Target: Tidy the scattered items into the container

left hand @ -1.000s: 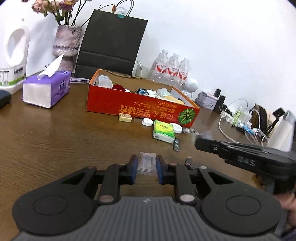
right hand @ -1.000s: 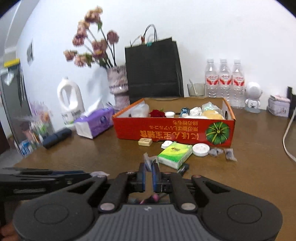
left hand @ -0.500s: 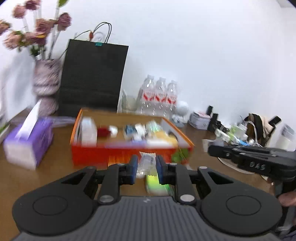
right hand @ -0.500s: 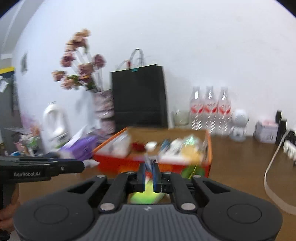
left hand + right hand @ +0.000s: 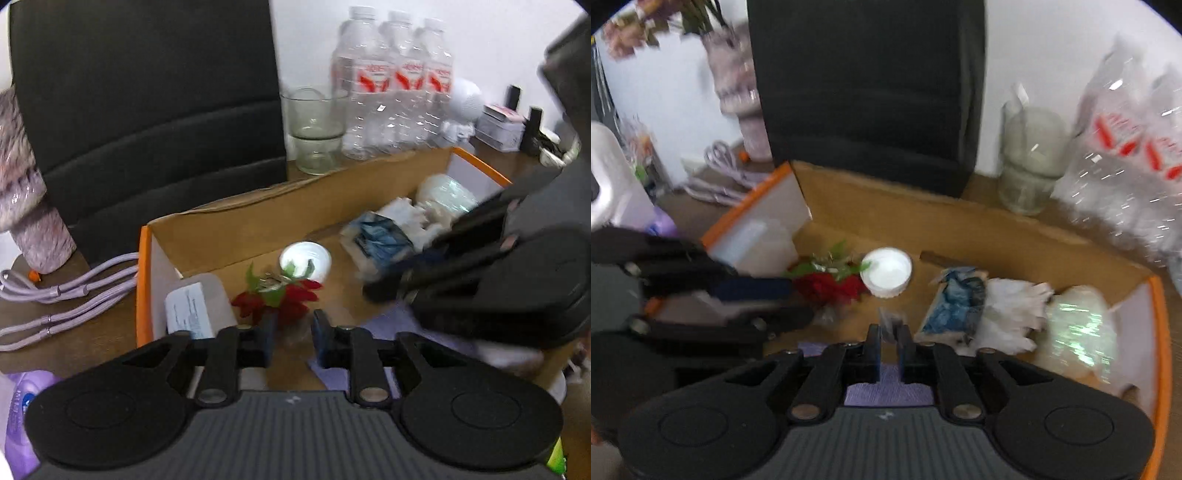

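Over the orange-rimmed cardboard box [image 5: 303, 206], both grippers hovered side by side. A clear sachet [image 5: 295, 332] lay between the parted fingers of the left gripper [image 5: 290, 338], while the right gripper [image 5: 888, 345] pinched another small clear packet [image 5: 891, 320] above the box floor.

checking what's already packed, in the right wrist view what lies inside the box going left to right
red flower → white round lid → blue crumpled packet → white tissue wad → clear wrapped bundle
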